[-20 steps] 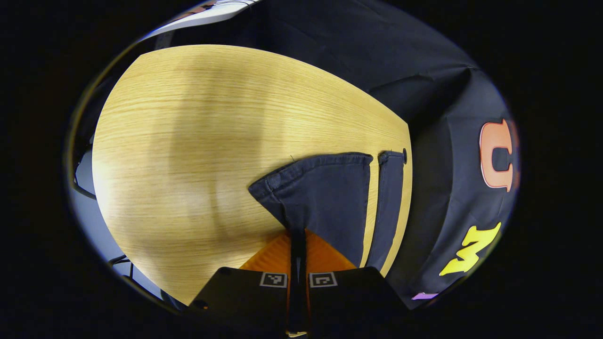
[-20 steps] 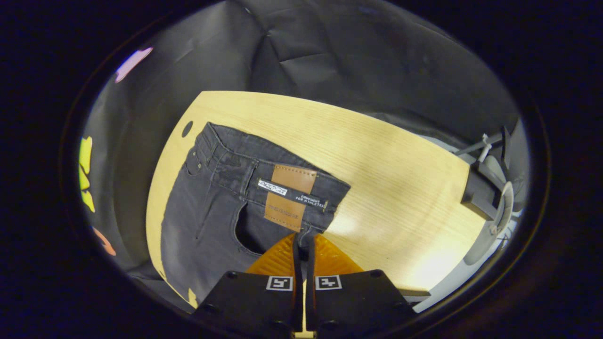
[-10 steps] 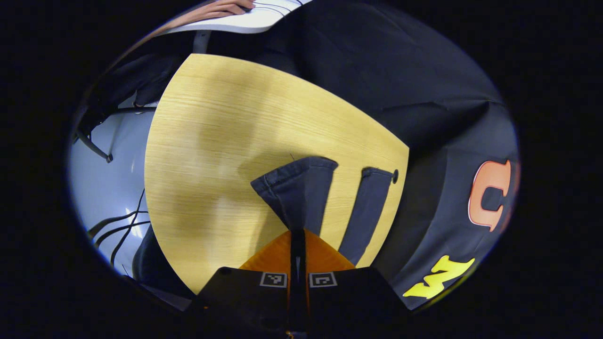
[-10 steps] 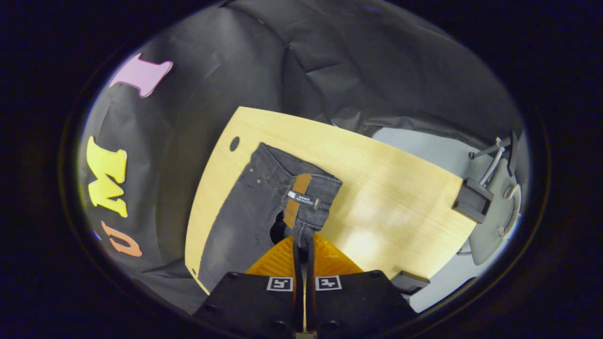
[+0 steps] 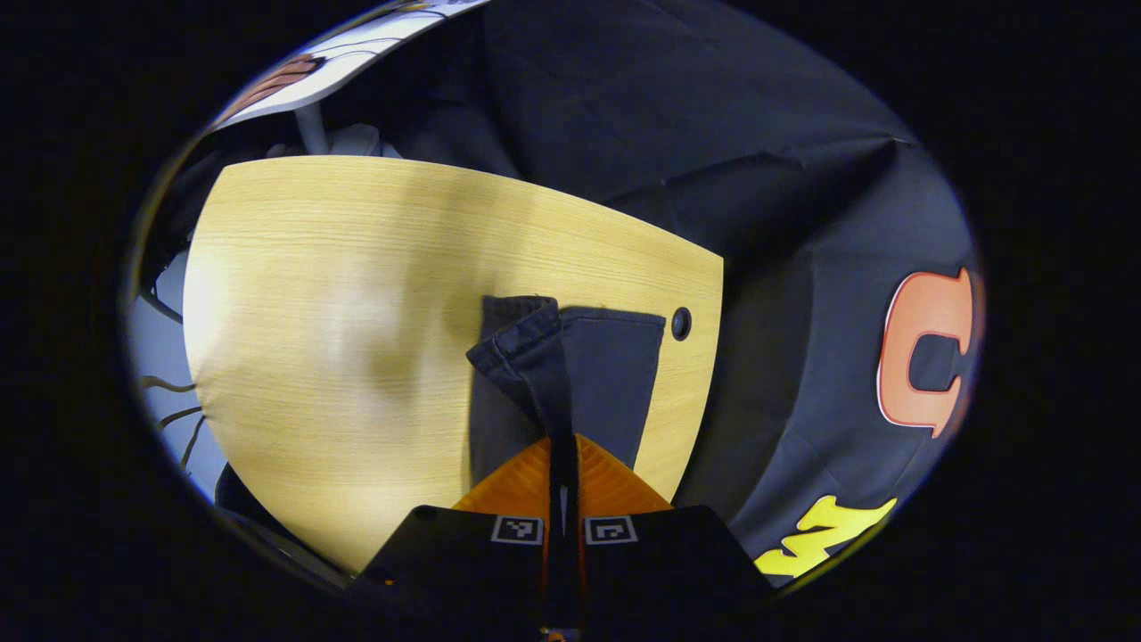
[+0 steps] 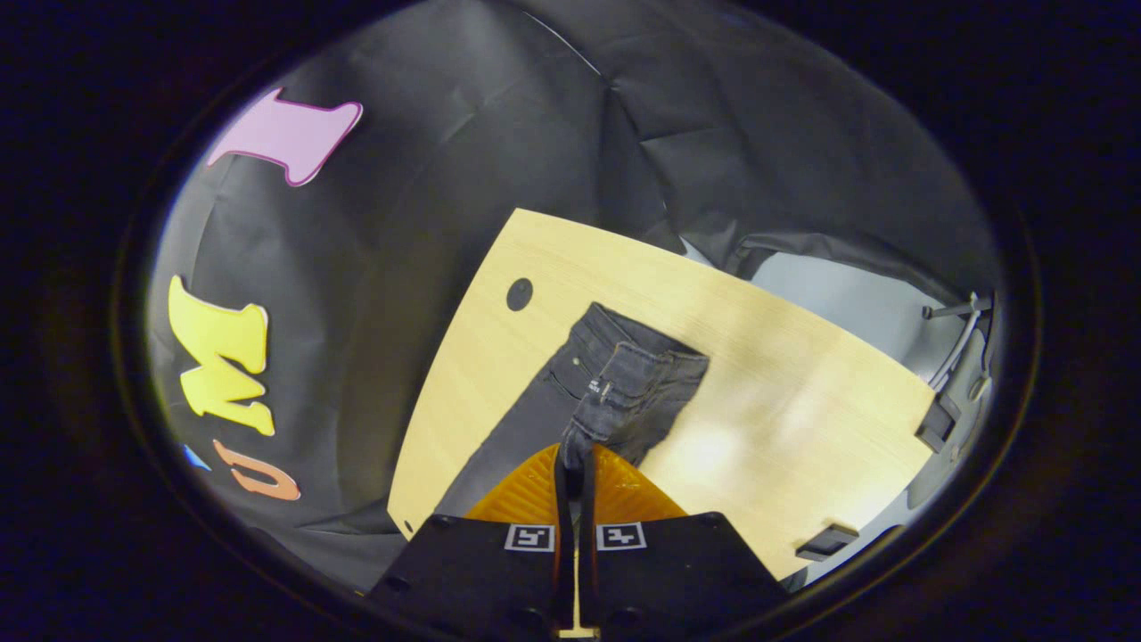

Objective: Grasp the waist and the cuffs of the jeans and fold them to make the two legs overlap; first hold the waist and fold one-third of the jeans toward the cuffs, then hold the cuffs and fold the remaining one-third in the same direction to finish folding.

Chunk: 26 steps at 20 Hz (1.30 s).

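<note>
Dark jeans lie on the bench, one leg raised over the other. Left hand-held gripper pinches a cuff; right hand-held gripper pinches the waist.

1. The left gripper was clamped on a raised cuff of the dark jeans.
2. The other leg lay flat beneath on the wooden table, near a round hole.

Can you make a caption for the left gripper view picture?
Left gripper lifts one jeans cuff over the other leg on the wooden table.
</note>
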{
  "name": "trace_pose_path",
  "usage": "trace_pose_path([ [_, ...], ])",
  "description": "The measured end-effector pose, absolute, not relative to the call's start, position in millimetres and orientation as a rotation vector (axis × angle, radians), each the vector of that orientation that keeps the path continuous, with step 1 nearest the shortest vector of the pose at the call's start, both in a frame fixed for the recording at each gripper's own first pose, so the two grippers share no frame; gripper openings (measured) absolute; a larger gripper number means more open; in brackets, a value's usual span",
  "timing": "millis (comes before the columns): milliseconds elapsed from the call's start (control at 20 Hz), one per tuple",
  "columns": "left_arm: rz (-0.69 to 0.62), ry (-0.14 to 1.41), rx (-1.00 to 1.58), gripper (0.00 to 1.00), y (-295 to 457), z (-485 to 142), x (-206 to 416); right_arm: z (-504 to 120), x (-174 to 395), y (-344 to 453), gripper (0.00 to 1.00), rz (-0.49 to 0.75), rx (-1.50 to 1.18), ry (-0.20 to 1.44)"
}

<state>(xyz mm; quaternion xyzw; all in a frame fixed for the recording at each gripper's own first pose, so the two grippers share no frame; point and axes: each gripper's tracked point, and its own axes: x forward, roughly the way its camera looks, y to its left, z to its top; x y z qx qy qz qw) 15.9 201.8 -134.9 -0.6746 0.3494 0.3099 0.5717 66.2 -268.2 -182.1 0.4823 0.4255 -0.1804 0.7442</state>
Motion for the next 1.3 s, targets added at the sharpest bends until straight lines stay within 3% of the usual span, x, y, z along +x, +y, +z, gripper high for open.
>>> trace_pose_path([
  [400, 0.774, 0.924, -1.491, 0.03, 204, -188, 113, -223, 166, -262, 0.02, -0.38, 1.02, 0.938],
  [500, 0.774, 0.94, -1.482, 0.03, 204, -195, 134, -243, 184, -262, 0.07, -0.388, 1.019, 0.94],
  [550, 0.769, 0.952, -1.474, 0.03, 202, -198, 143, -253, 191, -260, 0.02, -0.394, 1.018, 0.943],
  [600, 0.77, 0.965, -1.467, 0.03, 201, -200, 149, -260, 197, -262, 0.07, -0.403, 1.019, 0.938],
  [650, 0.776, 0.975, -1.455, 0.03, 201, -202, 153, -268, 203, -263, 0.0, -0.41, 1.023, 0.941],
  [800, 0.793, 0.999, -1.431, 0.03, 199, -210, 154, -289, 213, -262, 0.02, -0.424, 1.013, 0.948],
  [950, 0.74, 0.997, -1.355, 0.04, 199, -199, 155, -298, 217, -262, 0.02, -0.424, 0.964, 0.937],
  [1050, 0.665, 0.955, -1.279, 0.06, 193, -183, 164, -293, 221, -254, 0.08, -0.371, 0.924, 0.899],
  [1100, 0.598, 0.91, -1.244, 0.37, 193, -161, 171, -292, 226, -247, 0.29, -0.331, 0.896, 0.898],
  [1200, 0.583, 0.816, -1.086, 1.0, 204, -123, 175, -290, 224, -231, 0.71, -0.27, 0.79, 0.903],
  [1250, 0.55, 0.769, -1.025, 0.98, 206, -101, 178, -278, 220, -231, 0.92, -0.241, 0.736, 0.868],
  [1300, 0.51, 0.712, -0.973, 0.99, 205, -73, 181, -270, 220, -231, 0.92, -0.219, 0.698, 0.824],
])
